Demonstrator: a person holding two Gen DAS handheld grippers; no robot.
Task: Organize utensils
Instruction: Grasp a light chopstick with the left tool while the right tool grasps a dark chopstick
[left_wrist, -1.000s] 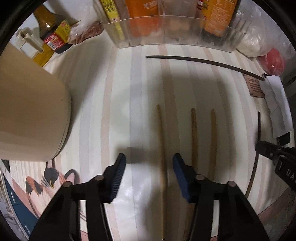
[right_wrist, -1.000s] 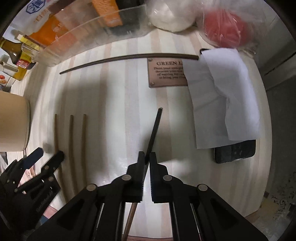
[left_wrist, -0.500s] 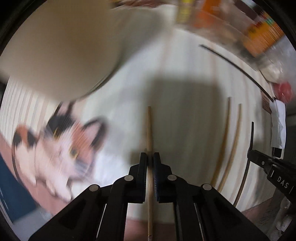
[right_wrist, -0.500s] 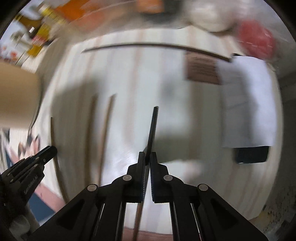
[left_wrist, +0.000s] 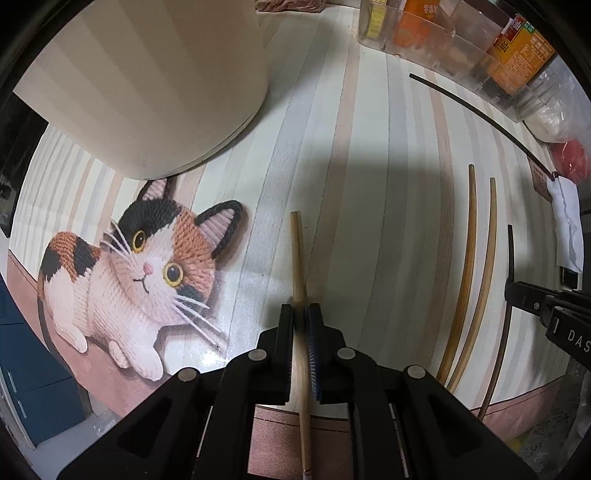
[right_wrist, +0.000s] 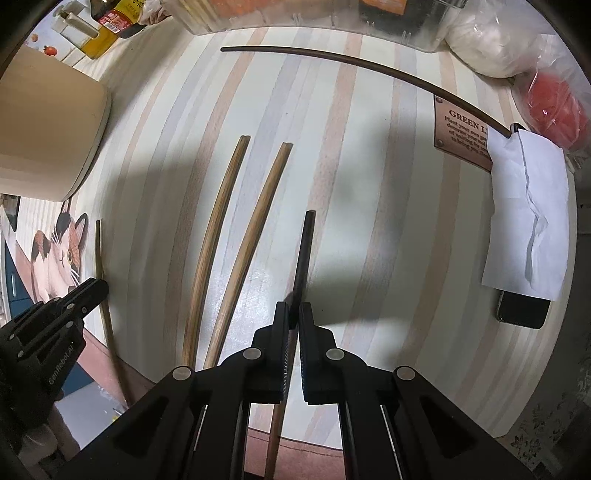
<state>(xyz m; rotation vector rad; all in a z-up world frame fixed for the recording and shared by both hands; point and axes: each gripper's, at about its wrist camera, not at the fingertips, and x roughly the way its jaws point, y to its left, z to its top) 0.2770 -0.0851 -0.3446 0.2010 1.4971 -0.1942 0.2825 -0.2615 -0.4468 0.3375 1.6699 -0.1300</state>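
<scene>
Left tool pointing straight down, jaws clamped tight, right tool likewise downward, clamped

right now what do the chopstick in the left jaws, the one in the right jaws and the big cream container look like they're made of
Light chopstick: looks like bamboo or pale wood, matte tan with faint grain.
Dark chopstick: near black with a browner lower end, possibly stained wood or lacquer; I cannot tell which.
Cream container: smooth, even, softly glossy wall, likely plastic, possibly ceramic.

My left gripper pinches one chopstick, centre frame; two chopsticks lie right of it, container upper left, tray top right.
</scene>
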